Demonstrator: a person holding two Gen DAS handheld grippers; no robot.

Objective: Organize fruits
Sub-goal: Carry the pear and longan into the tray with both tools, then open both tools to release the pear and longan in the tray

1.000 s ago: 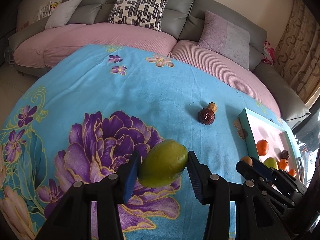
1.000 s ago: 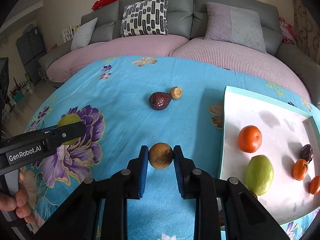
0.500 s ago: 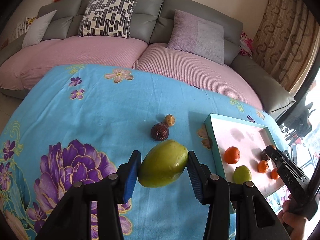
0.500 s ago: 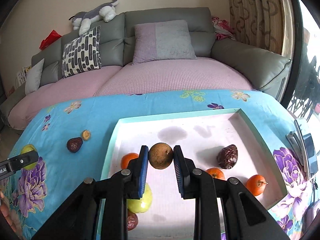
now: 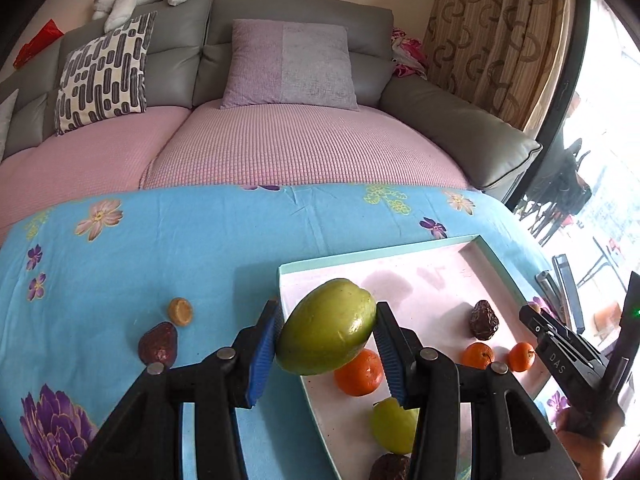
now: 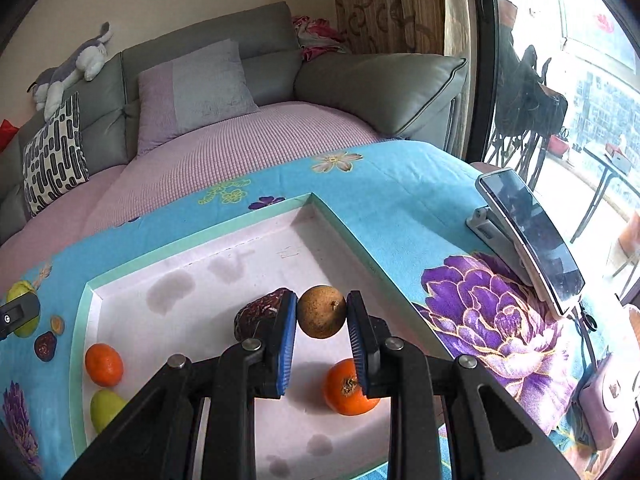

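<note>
My left gripper [image 5: 326, 330], clamped on the green mango [image 5: 326, 326], hangs over the near-left edge of the tray [image 5: 376, 260]; an orange [image 5: 358, 368] and a green fruit [image 5: 394, 428] crowd the floor below it. The tray's far half is bare. My right gripper [image 6: 322, 318] grips a brown fruit [image 6: 322, 312] with a dark date [image 6: 258, 314] just to its left and an orange [image 6: 346, 388] beneath. A phone on its stand [image 6: 532, 236] blocks the right.

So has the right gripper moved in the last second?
Yes. The right gripper, shut on the brown fruit, has moved from over the blue cloth to above the tray.
</note>
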